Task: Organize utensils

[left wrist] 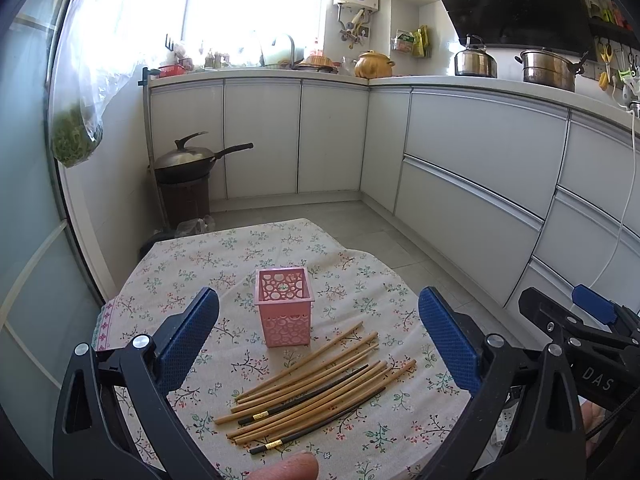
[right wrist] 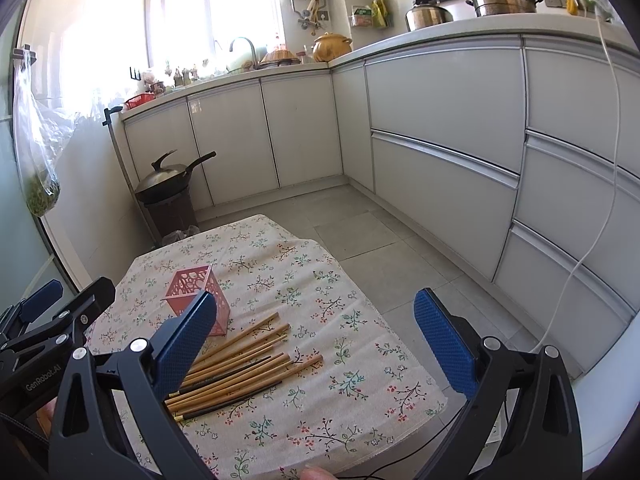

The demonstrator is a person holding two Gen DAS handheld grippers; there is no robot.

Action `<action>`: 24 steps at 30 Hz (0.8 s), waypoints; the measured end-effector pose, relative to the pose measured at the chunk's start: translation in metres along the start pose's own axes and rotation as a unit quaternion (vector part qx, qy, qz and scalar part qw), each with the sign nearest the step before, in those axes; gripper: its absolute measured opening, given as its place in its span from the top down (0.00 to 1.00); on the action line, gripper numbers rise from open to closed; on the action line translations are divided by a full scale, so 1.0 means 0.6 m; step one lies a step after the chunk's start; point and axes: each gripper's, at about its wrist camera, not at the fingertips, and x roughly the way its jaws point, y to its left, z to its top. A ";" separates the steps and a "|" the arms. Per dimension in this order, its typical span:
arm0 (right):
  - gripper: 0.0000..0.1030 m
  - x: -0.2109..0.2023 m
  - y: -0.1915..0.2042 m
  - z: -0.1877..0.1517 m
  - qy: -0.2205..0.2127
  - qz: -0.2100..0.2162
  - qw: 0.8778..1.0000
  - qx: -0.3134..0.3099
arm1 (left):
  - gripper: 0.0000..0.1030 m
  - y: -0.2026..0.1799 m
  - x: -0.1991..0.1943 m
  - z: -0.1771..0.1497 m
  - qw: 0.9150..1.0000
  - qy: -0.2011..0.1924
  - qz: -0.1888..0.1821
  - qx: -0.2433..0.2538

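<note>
A pink perforated holder stands upright and empty on the floral tablecloth. Just in front of it lie several bamboo chopsticks and two black ones with gold bands, fanned side by side. My left gripper hovers above them, open, nothing between its blue pads. In the right wrist view the holder is partly hidden by my left finger pad; the chopsticks lie left of centre. My right gripper is open and empty above the table's right part. The other gripper shows at the right edge.
The small table stands on a grey tiled kitchen floor; its right and far edges drop off. White cabinets run behind and to the right. A wok on a dark bin sits at the far left. A white cable hangs at right.
</note>
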 end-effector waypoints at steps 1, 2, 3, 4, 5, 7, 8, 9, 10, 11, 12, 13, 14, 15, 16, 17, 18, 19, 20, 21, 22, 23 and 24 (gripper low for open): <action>0.06 0.000 0.001 -0.001 0.000 0.000 1.000 0.000 | 0.07 0.000 0.000 0.000 1.000 0.000 0.000 0.000; 0.06 0.000 0.000 0.000 0.000 0.000 1.000 0.000 | 0.07 0.000 0.000 -0.001 1.000 0.000 0.000 0.000; 0.06 0.000 0.000 0.000 0.000 0.000 1.000 0.000 | 0.07 0.000 0.000 0.001 1.000 0.000 0.000 0.000; 0.06 0.000 0.000 0.000 0.000 0.000 1.000 0.000 | 0.07 -0.001 0.000 0.000 1.000 0.000 0.000 0.000; 0.06 0.000 0.000 0.000 0.000 0.000 1.000 0.000 | 0.07 -0.001 0.000 0.001 1.000 0.000 0.000 0.000; 0.06 0.000 0.001 -0.001 0.001 0.000 1.000 0.000 | 0.07 -0.001 0.000 0.000 1.000 0.001 0.000 0.000; 0.06 0.000 0.000 0.000 0.001 0.000 1.000 0.000 | 0.07 -0.001 0.002 -0.001 1.000 0.002 0.000 0.001; 0.06 0.000 0.000 0.000 0.000 0.000 1.000 0.000 | 0.07 0.000 0.003 -0.002 1.000 0.002 0.001 0.001; 0.06 0.000 0.000 0.000 0.000 0.000 1.000 0.000 | 0.07 0.001 0.003 -0.003 1.000 0.002 0.001 0.001; 0.06 0.000 0.000 0.000 0.001 0.000 1.000 0.000 | 0.07 0.001 0.003 -0.003 1.000 0.002 0.001 0.001; 0.06 0.000 0.001 0.000 0.001 0.000 1.000 0.000 | 0.07 0.001 0.003 -0.003 1.000 0.002 0.001 0.000; 0.06 0.000 0.001 -0.001 0.002 -0.001 1.000 0.000 | 0.07 0.001 0.003 -0.003 1.000 0.002 0.001 0.001; 0.06 0.001 0.000 -0.001 0.002 -0.001 1.000 0.000 | 0.07 0.002 0.004 -0.004 1.000 0.003 0.001 0.000; 0.06 0.002 0.000 -0.002 0.002 -0.001 1.000 0.000 | 0.07 0.001 0.004 -0.003 1.000 0.003 0.001 0.001; 0.06 0.002 0.000 -0.001 0.002 -0.001 1.000 0.000 | 0.07 0.001 0.004 -0.003 1.000 0.003 0.002 0.001; 0.06 0.002 0.000 -0.002 0.002 -0.001 1.000 0.000 | 0.07 0.001 0.004 -0.005 1.000 0.004 0.002 0.001; 0.06 0.002 0.000 -0.001 0.002 -0.001 1.000 0.000 | 0.07 0.001 0.004 -0.004 1.000 0.004 0.002 0.002; 0.06 0.002 0.000 -0.002 0.003 -0.001 1.000 0.000 | 0.07 0.001 0.004 -0.004 1.000 0.003 0.002 0.001; 0.06 0.002 0.000 -0.003 0.003 -0.001 1.000 0.000 | 0.07 0.001 0.004 -0.004 1.000 0.003 0.002 0.001; 0.06 0.003 0.000 -0.003 0.004 -0.001 1.000 0.000 | 0.07 0.001 0.004 -0.004 1.000 0.004 0.003 0.000; 0.06 0.003 0.000 -0.004 0.005 -0.001 1.000 0.001 | 0.07 0.002 0.004 -0.004 1.000 0.005 0.003 0.000; 0.06 0.004 0.000 -0.004 0.006 -0.001 1.000 0.002 | 0.07 0.002 0.005 -0.004 1.000 0.005 0.004 -0.001; 0.06 0.004 -0.001 -0.002 0.007 -0.001 1.000 0.003 | 0.07 0.003 0.006 -0.004 1.000 0.007 0.005 -0.002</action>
